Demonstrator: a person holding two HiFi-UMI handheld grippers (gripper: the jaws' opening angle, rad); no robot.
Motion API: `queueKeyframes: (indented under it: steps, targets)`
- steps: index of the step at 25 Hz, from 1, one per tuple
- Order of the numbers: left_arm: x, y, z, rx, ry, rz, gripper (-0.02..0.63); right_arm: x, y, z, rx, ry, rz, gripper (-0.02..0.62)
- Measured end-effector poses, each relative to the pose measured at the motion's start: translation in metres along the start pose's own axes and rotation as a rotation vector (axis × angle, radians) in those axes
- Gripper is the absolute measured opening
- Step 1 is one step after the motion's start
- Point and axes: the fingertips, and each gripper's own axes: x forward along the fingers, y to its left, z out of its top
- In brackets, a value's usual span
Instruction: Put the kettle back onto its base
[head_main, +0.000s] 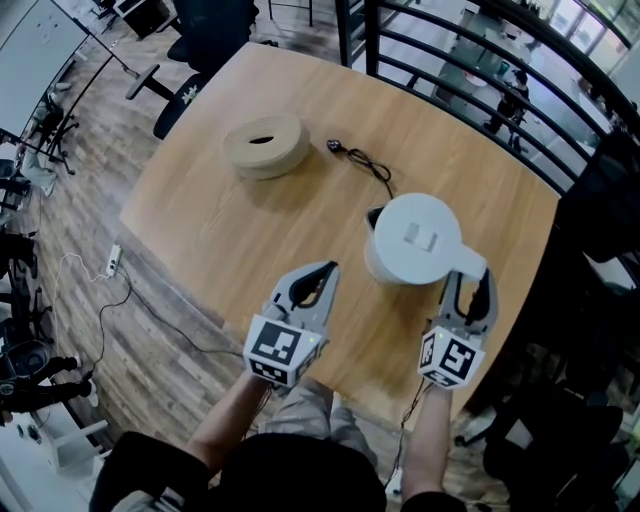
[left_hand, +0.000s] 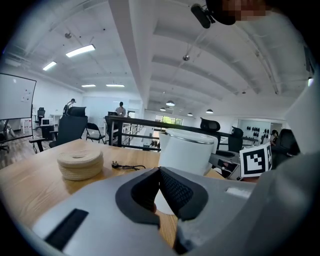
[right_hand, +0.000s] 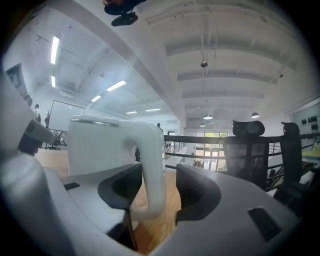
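Right gripper (head_main: 469, 280) has its jaws spread as wide as they go, sitting either side of the curved white handle (right_hand: 152, 165) of the white round-lidded electric kettle (head_main: 418, 238). The handle runs down between the pads with a gap on its right side, so it's not clamped. Left gripper (head_main: 328, 268) is just beside it, lower centre of the head view, jaws pinched together on nothing. The kettle stands upright right of centre on the round light-wood table (head_main: 220, 230), and I can't tell from above what's under it. A thin black power cord with a plug (head_main: 365, 165) snakes from its upper-left side across the wood. Further up-left there's a beige coiled ring with a hole in the middle (head_main: 264, 145), well apart from the kettle. A black metal railing (head_main: 450, 60) runs across the upper right.
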Motion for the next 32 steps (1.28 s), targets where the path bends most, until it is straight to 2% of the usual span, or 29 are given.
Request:
queueKeyframes:
  steps: [7,13,25,32]
  targets:
    - [-0.022,-0.019,0.013,0.015,-0.038,0.002,0.002,-0.025,-0.001,0.012,-0.001,0.012,0.022,0.200]
    - [-0.046,-0.038,0.037,0.029,-0.090,-0.007,0.002,-0.052,0.005,0.041,0.030,-0.016,0.052,0.189]
    - [-0.108,-0.086,0.065,0.070,-0.159,-0.011,0.002,-0.134,0.010,0.087,0.022,-0.045,0.118,0.146]
    - [-0.149,-0.113,0.067,0.078,-0.188,-0.004,0.002,-0.185,0.013,0.107,0.010,-0.074,0.149,0.127]
